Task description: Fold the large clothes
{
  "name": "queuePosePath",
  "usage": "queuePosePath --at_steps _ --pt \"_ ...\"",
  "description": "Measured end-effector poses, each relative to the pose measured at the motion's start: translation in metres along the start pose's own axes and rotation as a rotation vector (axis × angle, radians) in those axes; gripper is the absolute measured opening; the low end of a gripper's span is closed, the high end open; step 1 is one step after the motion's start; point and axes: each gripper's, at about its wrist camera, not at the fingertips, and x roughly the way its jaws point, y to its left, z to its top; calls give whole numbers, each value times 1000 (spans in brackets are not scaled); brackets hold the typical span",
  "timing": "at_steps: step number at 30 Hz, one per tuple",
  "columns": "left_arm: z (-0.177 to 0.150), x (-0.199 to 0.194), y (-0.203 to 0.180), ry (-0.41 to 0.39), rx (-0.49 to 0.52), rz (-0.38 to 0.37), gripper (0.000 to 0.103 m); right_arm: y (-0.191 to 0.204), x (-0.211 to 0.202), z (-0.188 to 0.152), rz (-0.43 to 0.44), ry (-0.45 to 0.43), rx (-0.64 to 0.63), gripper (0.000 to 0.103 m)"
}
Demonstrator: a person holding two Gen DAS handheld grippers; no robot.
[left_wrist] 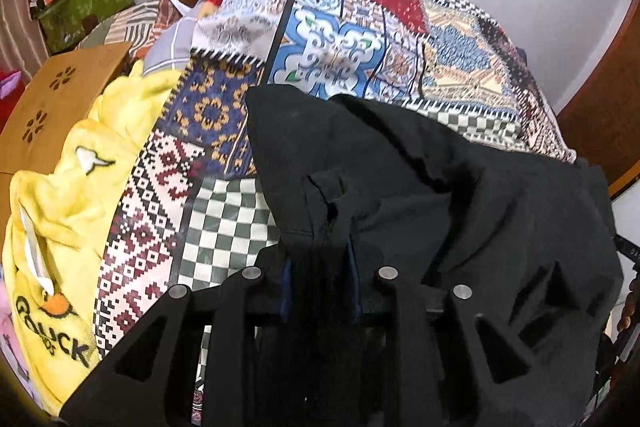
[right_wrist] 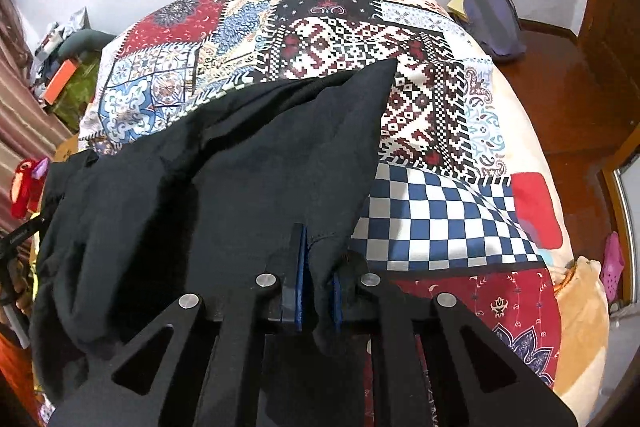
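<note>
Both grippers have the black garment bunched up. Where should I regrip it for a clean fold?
Take the black garment by its pointed far corner, coming from the right over the patchwork bedspread. That corner lies flat and exposed there, unlike the crumpled fabric near the fingers.

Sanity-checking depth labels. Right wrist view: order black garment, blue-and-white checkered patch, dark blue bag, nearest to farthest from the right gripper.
1. Black garment: pinched in the right gripper.
2. Blue-and-white checkered patch: just right of the fingers, on the quilt.
3. Dark blue bag: far upper right, past the bed's edge.
</note>
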Motion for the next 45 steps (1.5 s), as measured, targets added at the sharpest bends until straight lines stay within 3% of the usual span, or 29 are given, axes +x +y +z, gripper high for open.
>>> queuePosePath --at_steps 6,8,13,15,17,19,26,30,36,42,45 --pt "-3 -15 -2 17 13 52 24 9 -16 -4 -88 28 -56 15" --pt "-5 -26 -3 9 27 69 24 14 -26 -9 -112 34 -90 20" --pt "-19 -72 -12 -37 111 86 25 29 -67 -24 -134 -12 -167 44" --pt "-27 -95 -17 -53 148 84 29 37 -87 -31 -138 -39 -195 47" --pt "-37 -116 -19 -63 172 82 45 44 -105 -37 -130 -59 -206 51" --pt "-48 -138 -19 -86 192 87 56 49 -123 -44 -133 -85 -202 63" --pt "-91 -182 -10 -69 206 75 65 53 -169 -77 -109 -139 -193 73" --pt "-121 -185 6 -27 186 64 65 42 -181 -99 -125 -156 -163 73" --pt "-165 -163 38 77 119 67 65 16 -171 -128 -168 -105 -120 73" --pt "-205 -125 63 204 29 38 65 -10 -150 -158 -137 0 -56 73" --pt "-219 -115 70 219 -16 22 65 -19 -133 -170 -133 57 -31 73"
